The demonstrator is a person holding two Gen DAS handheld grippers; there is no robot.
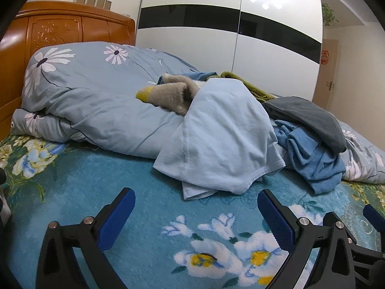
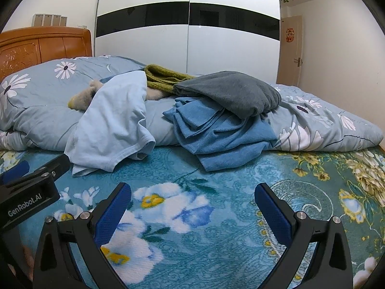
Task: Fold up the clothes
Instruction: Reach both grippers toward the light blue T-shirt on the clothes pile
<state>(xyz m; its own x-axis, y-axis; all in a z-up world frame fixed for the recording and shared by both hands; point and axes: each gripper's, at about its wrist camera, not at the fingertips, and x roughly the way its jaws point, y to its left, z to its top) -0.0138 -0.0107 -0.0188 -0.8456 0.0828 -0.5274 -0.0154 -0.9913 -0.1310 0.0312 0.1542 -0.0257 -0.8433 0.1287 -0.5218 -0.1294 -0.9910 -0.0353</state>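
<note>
Two grippers, left (image 1: 196,201) and right (image 2: 192,196), hover wide open and empty over the blanket (image 2: 216,173). The pale shirt (image 1: 223,139) lies crumpled dead ahead of the left, draped off the duvet (image 1: 96,91); from the right gripper it lies ahead-left, so the left is nearer.

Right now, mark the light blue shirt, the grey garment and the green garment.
light blue shirt (image 1: 223,144): left wrist view, middle of its draped front.
grey garment (image 2: 231,91): right wrist view, its top surface.
green garment (image 2: 163,77): right wrist view, its folded edge.

Home bedroom: bed (image 2: 216,180) with carved wooden headboard (image 1: 72,26), floral duvet (image 1: 96,91), sliding-door wardrobe (image 2: 187,36).
</note>
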